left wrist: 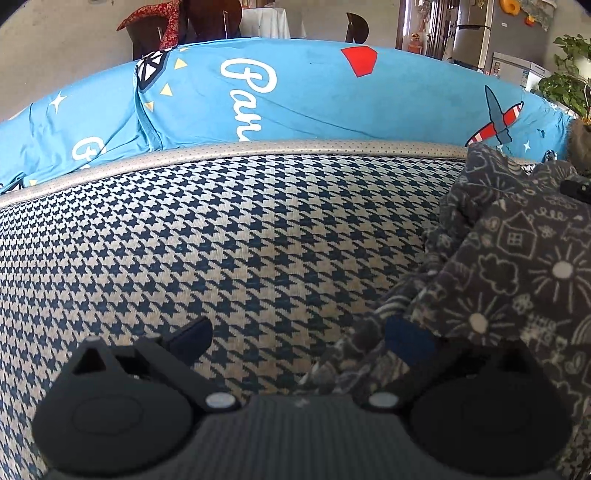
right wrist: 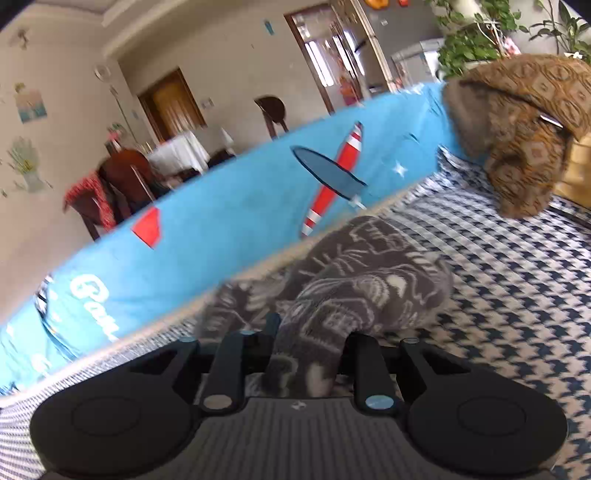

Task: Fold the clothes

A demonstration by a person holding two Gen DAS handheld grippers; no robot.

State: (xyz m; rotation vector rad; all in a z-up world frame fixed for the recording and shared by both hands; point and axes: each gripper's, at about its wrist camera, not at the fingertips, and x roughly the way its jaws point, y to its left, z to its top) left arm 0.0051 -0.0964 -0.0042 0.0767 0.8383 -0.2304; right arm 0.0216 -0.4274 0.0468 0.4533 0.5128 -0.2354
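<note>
bright even daylight; right wrist view motion-blurred; strong fisheye bending, dark corners.

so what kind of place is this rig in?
Most likely a home living and dining room. The grey patterned garment lies on a houndstooth sofa seat with a blue cartoon-print cover behind; further back stand a dining table with a white cloth and leafy houseplants.

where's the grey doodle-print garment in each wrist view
Left wrist: the grey garment fills the right edge, beside the open left gripper.
Right wrist: it lies at centre, running into the right gripper, which is shut on it.
Shared landmark: the blue cover behind.
</note>
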